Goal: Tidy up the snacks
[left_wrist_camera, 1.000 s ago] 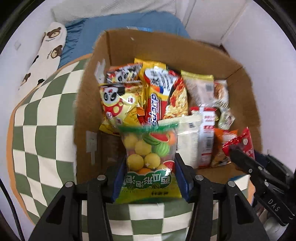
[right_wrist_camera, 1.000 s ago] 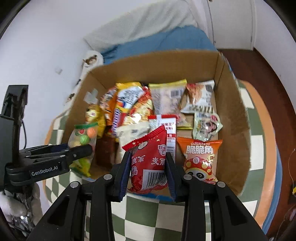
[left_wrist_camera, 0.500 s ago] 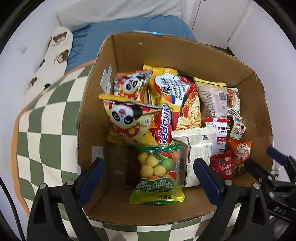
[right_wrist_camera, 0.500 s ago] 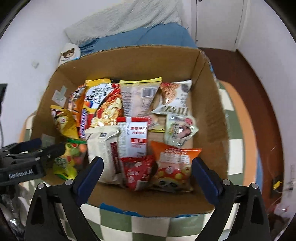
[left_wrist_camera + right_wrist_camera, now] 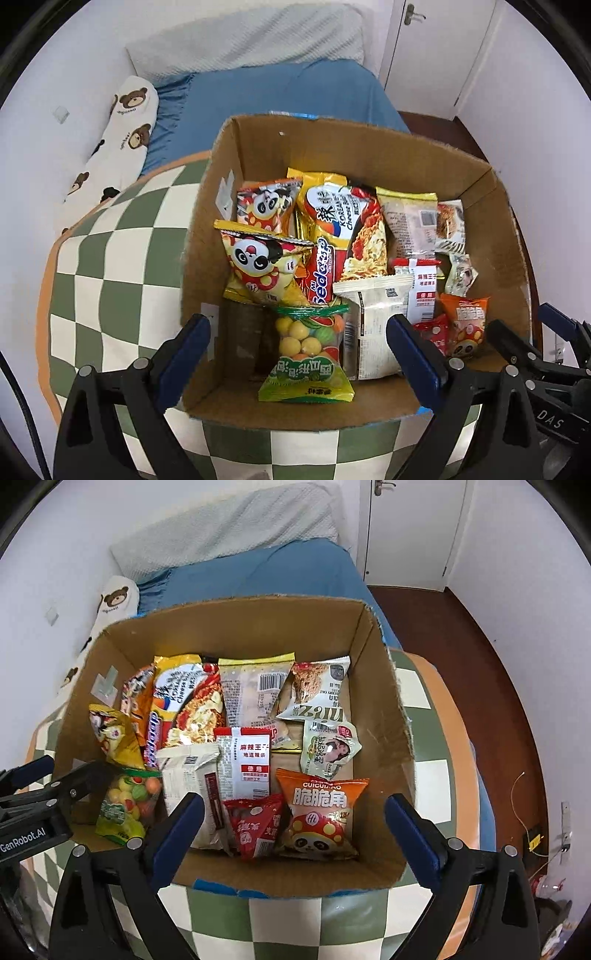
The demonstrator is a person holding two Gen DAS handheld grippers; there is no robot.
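Left tongs (image 5: 297, 354): released, blue pads spread wide with nothing pressed between them, poised over the near left corner of the cardboard box (image 5: 369, 147).
Right tongs (image 5: 293, 830): jaws opening, nothing gripped; poised over the near middle of the box.
Fruit-candy bag (image 5: 306, 350): directly below and between the left pads, touching neither; long axis pointing away from the tongs, green base nearest them.
Red packet (image 5: 255, 823): just below and between the right pads, free of both, wedged beside the orange panda bag (image 5: 321, 812).
Other stock: noodle packs, panda crisps and wafers standing in rows farther from both tongs.
Nearer hand: left for the candy bag, right for the red packet.
Judgement: both items appeared deposited; no loose snack visible outside the box.
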